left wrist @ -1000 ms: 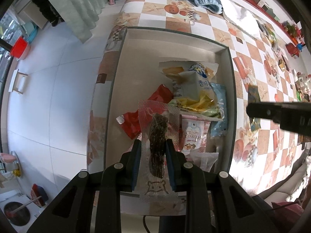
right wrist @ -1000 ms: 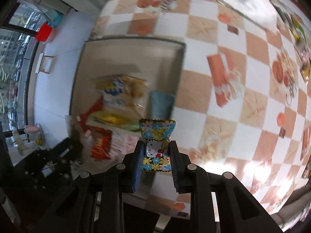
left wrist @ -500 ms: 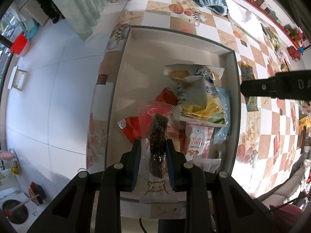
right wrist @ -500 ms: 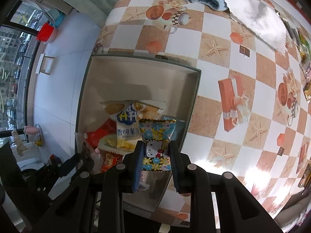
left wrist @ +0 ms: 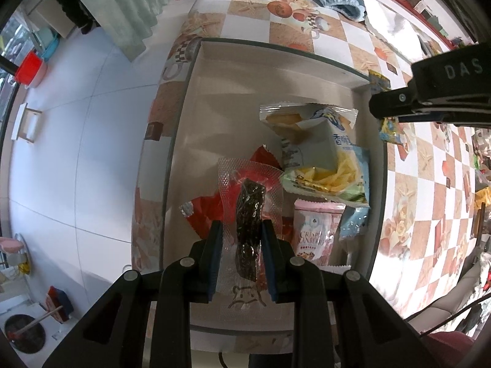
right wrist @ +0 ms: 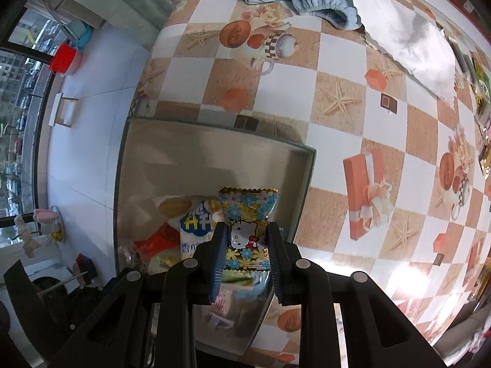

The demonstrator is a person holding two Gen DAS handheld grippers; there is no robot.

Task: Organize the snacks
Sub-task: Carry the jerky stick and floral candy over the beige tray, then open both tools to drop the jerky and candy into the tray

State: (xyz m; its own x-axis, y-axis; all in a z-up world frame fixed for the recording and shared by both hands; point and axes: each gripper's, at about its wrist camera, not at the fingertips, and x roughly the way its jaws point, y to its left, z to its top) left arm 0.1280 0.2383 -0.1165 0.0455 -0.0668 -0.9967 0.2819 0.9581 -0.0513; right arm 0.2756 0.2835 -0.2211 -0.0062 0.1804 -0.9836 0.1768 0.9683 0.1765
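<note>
Gripping a seaweed packet (left wrist: 249, 214), left tongs (left wrist: 241, 253); right tongs (right wrist: 245, 248) pinch candy bag (right wrist: 245, 214).

Readable print on my two feeds

On my left wrist view I read "DAS" in pale letters on the black gripper body (left wrist: 445, 92) at the right edge, cut off by the frame. The pink packet (left wrist: 313, 233) in the tray says "CRISPY" and part of "CRANBERRY". The fries bag (left wrist: 334, 159) carries Chinese characters beginning "香", also seen on my right wrist view; the rest I can't make out.
</note>
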